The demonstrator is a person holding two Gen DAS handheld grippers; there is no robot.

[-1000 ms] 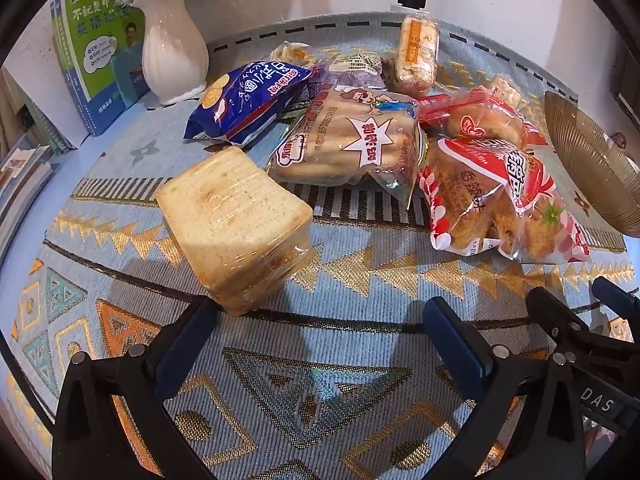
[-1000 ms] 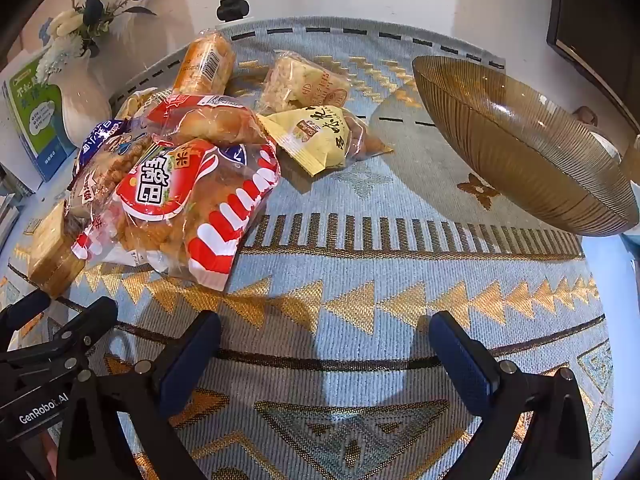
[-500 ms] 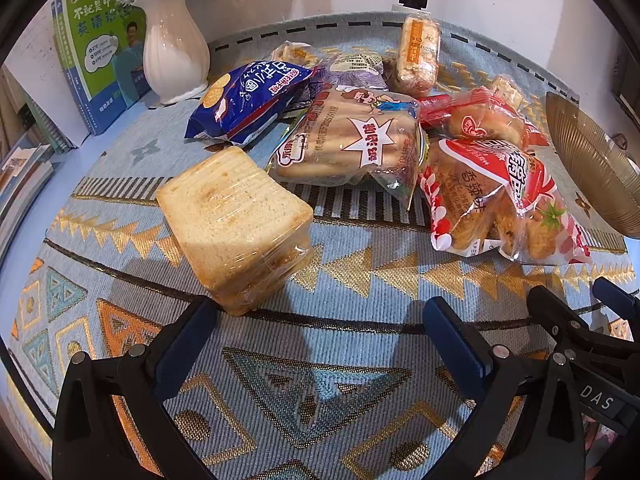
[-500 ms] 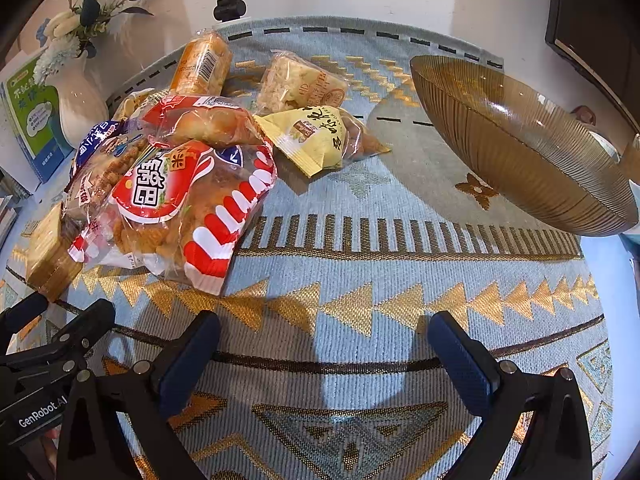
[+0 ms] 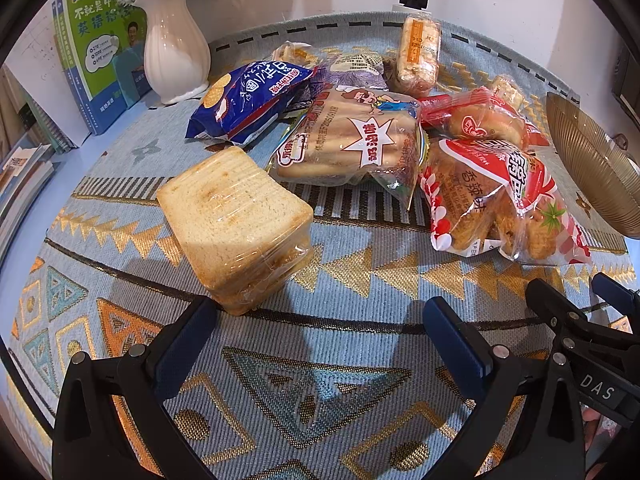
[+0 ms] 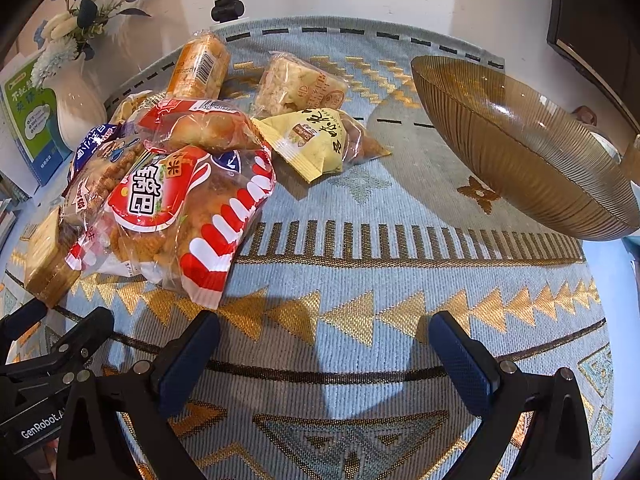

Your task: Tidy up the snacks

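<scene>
Several packaged snacks lie in a heap on a patterned cloth. A wrapped stack of sliced toast (image 5: 236, 224) sits nearest my left gripper (image 5: 320, 320), which is open and empty just short of it. Behind it are a blue cracker bag (image 5: 248, 100), a bread-roll bag (image 5: 352, 140) and a red-and-white snack bag (image 5: 496, 200), which also shows in the right wrist view (image 6: 180, 216). My right gripper (image 6: 324, 336) is open and empty above bare cloth. A yellow packet (image 6: 316, 140) and a brown ribbed glass bowl (image 6: 520, 148) lie beyond it.
A white vase (image 5: 172, 52) with flowers and a green book (image 5: 100, 48) stand at the back left beside stacked books. The right gripper's body (image 5: 580, 340) shows at the left view's lower right. A wall rises behind the table.
The right gripper has edged slightly left and forward, so the snack heap sits a little nearer in its view. The left gripper has not visibly moved.
</scene>
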